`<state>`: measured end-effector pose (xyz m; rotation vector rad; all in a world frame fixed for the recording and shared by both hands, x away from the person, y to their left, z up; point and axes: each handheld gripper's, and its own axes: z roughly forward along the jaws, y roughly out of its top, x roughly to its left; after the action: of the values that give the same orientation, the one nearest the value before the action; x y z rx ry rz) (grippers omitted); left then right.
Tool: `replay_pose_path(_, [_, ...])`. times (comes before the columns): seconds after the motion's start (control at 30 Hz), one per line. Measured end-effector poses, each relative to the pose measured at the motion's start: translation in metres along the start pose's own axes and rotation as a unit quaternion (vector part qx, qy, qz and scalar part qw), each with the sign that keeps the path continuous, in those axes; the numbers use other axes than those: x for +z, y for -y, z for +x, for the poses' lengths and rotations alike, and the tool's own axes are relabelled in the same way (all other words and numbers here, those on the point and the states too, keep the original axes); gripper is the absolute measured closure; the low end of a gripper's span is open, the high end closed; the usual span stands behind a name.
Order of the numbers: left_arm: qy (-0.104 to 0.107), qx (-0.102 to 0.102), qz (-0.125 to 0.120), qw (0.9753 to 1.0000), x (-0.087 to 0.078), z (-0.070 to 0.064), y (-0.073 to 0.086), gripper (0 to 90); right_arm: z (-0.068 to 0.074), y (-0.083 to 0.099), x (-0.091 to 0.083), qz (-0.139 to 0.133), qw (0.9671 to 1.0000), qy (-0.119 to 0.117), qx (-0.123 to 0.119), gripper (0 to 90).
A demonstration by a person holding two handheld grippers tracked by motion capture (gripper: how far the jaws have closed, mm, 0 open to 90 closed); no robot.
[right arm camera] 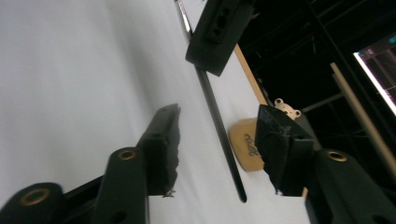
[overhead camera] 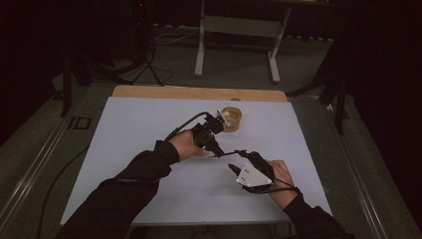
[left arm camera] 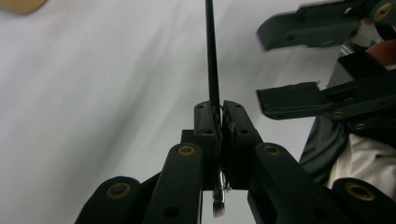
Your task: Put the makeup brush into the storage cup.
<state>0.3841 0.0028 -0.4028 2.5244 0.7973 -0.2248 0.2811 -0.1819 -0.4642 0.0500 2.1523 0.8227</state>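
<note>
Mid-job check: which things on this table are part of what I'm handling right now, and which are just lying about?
In the job:
- brush, clamped in the left gripper
- right gripper, open, its fingers either side of the brush handle

Lying about:
- tan cup at the far side of the table
- metal stand on the floor beyond

The room is dim, its walls lost in darkness. A white sheet (overhead camera: 149,149) covers the bench, whose bare wooden edge (overhead camera: 199,92) shows beyond the grippers. Farther off, a grey-framed table (overhead camera: 239,30) stands on the grey floor (overhead camera: 239,74). Left of it, dark tripod legs (overhead camera: 147,64) and cables.
</note>
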Motion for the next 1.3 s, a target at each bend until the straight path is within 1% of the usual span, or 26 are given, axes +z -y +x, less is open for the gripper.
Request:
replay_pose_path(0.07, [0.000, 0.000, -0.002, 1.0000, 0.000, -0.001, -0.001, 85.6, 0.003, -0.001, 0.002, 0.009, 0.9997, 0.014, -0.018, 56.0])
replay_pose_path(0.1, [0.000, 0.001, -0.004, 1.0000, 0.001, -0.001, -0.001, 85.5, 0.003, -0.002, 0.003, 0.010, 0.9996, 0.017, -0.022, 56.4])
replay_pose_path(0.17, [0.005, 0.001, -0.001, 1.0000, 0.001, -0.002, -0.002, 85.6, 0.005, -0.002, 0.005, 0.019, 0.9993, 0.018, -0.028, 57.5])
replay_pose_path(0.2, [0.002, 0.001, -0.003, 1.0000, 0.002, -0.002, -0.002, 85.6, 0.005, -0.002, 0.006, 0.020, 0.9991, 0.020, -0.031, 58.8])
replay_pose_path(0.23, [0.004, -0.002, -0.002, 1.0000, 0.002, -0.002, -0.002, 85.6, 0.006, -0.002, 0.006, 0.023, 0.9990, 0.018, -0.035, 59.2])
replay_pose_path(0.27, [0.004, 0.002, 0.000, 1.0000, 0.003, -0.003, -0.003, 85.6, 0.006, -0.002, 0.007, 0.028, 0.9985, 0.018, -0.043, 60.4])
replay_pose_path(0.33, [0.003, 0.001, -0.001, 1.0000, 0.003, -0.003, -0.003, 85.5, 0.007, -0.002, 0.009, 0.030, 0.9982, 0.015, -0.051, 61.3])
replay_pose_path(0.37, [0.005, 0.006, 0.000, 1.0000, 0.004, -0.004, -0.004, 85.6, 0.007, -0.003, 0.010, 0.033, 0.9980, 0.017, -0.051, 61.6])
replay_pose_path(0.4, [0.007, 0.003, 0.000, 1.0000, 0.004, -0.004, -0.005, 85.6, 0.007, -0.003, 0.011, 0.033, 0.9980, 0.018, -0.050, 61.9])
replay_pose_path(0.47, [0.007, 0.004, -0.002, 1.0000, 0.005, -0.006, -0.005, 85.6, 0.007, -0.003, 0.012, 0.034, 0.9978, 0.019, -0.053, 63.0])
replay_pose_path(0.5, [0.010, 0.004, -0.001, 0.9999, 0.005, -0.006, -0.006, 85.6, 0.007, -0.003, 0.013, 0.038, 0.9975, 0.019, -0.056, 66.0])
replay_pose_path(0.57, [0.010, 0.004, -0.001, 0.9999, 0.005, -0.006, -0.006, 85.5, 0.007, -0.004, 0.013, 0.038, 0.9974, 0.018, -0.058, 66.0])
replay_pose_path(0.6, [0.011, 0.007, 0.001, 0.9999, 0.006, -0.007, -0.007, 85.5, 0.007, -0.004, 0.015, 0.043, 0.9968, 0.021, -0.065, 68.8])
replay_pose_path(0.67, [0.013, 0.008, 0.001, 0.9999, 0.007, -0.007, -0.007, 85.5, 0.008, -0.004, 0.016, 0.046, 0.9963, 0.022, -0.069, 70.0])
replay_pose_path(0.8, [0.014, 0.006, -0.002, 0.9999, 0.006, -0.007, -0.007, 85.5, 0.008, -0.005, 0.017, 0.053, 0.9956, 0.030, -0.071, 71.9])
replay_pose_path(0.87, [0.013, 0.006, -0.004, 0.9999, 0.006, -0.007, -0.008, 85.5, 0.007, -0.005, 0.018, 0.058, 0.9954, 0.027, -0.072, 73.6])
replay_pose_path(0.9, [0.013, 0.006, -0.004, 0.9999, 0.006, -0.007, -0.008, 85.5, 0.007, -0.005, 0.018, 0.058, 0.9954, 0.027, -0.072, 73.6])
replay_pose_path(0.93, [0.016, 0.005, -0.005, 0.9998, 0.006, -0.007, -0.008, 85.5, 0.008, -0.004, 0.018, 0.058, 0.9949, 0.028, -0.078, 74.9])
replay_pose_path(1.0, [0.012, 0.012, -0.004, 0.9998, 0.006, -0.008, -0.008, 85.4, 0.008, -0.004, 0.018, 0.060, 0.9946, 0.028, -0.081, 76.4])
replay_pose_path(1.03, [0.015, 0.008, -0.008, 0.9998, 0.006, -0.008, -0.008, 85.4, 0.008, -0.004, 0.018, 0.059, 0.9945, 0.029, -0.082, 76.7])
replay_pose_path(1.07, [0.020, 0.009, -0.009, 0.9997, 0.005, -0.007, -0.008, 85.5, 0.008, -0.005, 0.018, 0.059, 0.9943, 0.030, -0.083, 77.6])
replay_pose_path(1.1, [0.017, 0.007, -0.011, 0.9998, 0.005, -0.007, -0.008, 85.5, 0.008, -0.005, 0.018, 0.058, 0.9942, 0.032, -0.085, 78.3])
replay_pose_path(1.13, [0.019, 0.006, -0.011, 0.9997, 0.005, -0.007, -0.009, 85.5, 0.008, -0.005, 0.018, 0.058, 0.9940, 0.034, -0.087, 78.7])
replay_pose_path(1.17, [0.018, 0.007, -0.009, 0.9998, 0.005, -0.007, -0.009, 85.5, 0.007, -0.005, 0.018, 0.059, 0.9939, 0.033, -0.087, 82.6])
replay_pose_path(1.2, [0.017, 0.007, -0.011, 0.9998, 0.004, -0.007, -0.008, 85.5, 0.007, -0.006, 0.018, 0.059, 0.9939, 0.030, -0.087, 84.1])
replay_pose_path(1.3, [0.022, 0.004, -0.012, 0.9997, 0.005, -0.006, -0.008, 85.4, 0.006, -0.006, 0.017, 0.058, 0.9935, 0.028, -0.093, 85.2])
